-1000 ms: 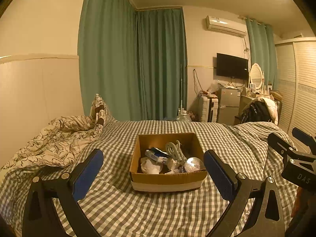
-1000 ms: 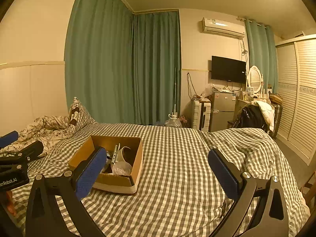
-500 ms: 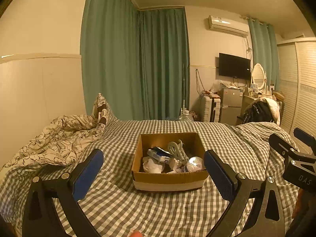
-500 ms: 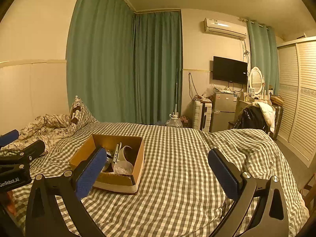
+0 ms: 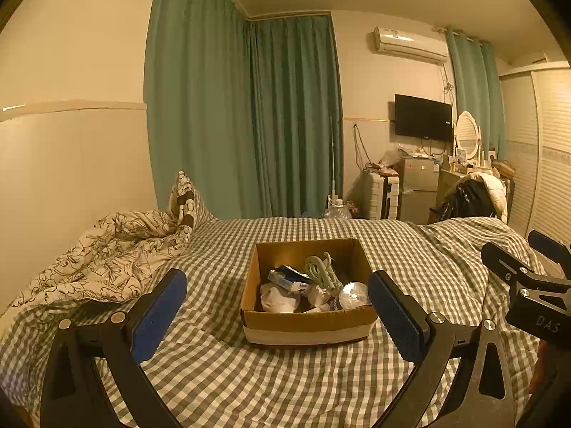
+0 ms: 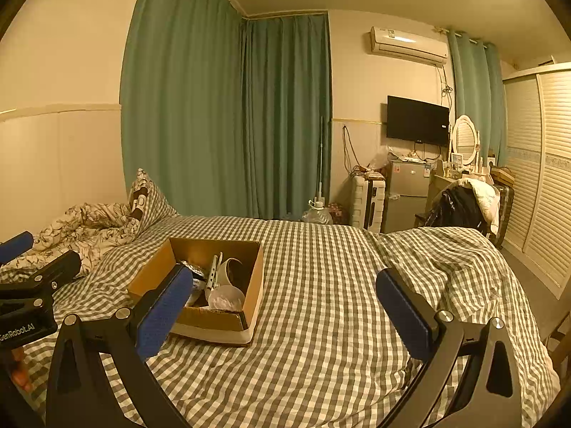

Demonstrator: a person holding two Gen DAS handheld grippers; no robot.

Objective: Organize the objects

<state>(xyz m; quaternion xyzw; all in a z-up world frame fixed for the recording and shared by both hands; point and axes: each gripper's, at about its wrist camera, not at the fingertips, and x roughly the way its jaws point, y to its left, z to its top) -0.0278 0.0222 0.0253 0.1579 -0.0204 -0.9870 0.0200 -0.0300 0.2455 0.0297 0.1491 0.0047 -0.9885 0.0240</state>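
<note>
Left gripper: blue-padded fingers spread wide, nothing between them, hovering over the bed in front of the box.
Right gripper: fingers likewise spread apart and empty, held to the right of the left one, above bare bedspread.
Cardboard box: open-topped, sitting on the bed just beyond the left gripper; from the right wrist view it lies behind the left finger.
Box contents: a pale green plastic clip, a blue-and-white packet, crumpled white paper and a shiny round object, all jumbled together.
Surface: bed covered by a grey-and-white checked bedspread, rumpled at the right.
Bedding: floral duvet bunched at the left, against a pillow.
Room: teal curtains in the corner, air conditioner high up, wall television, small fridge, oval mirror, louvred wardrobe doors.
</note>
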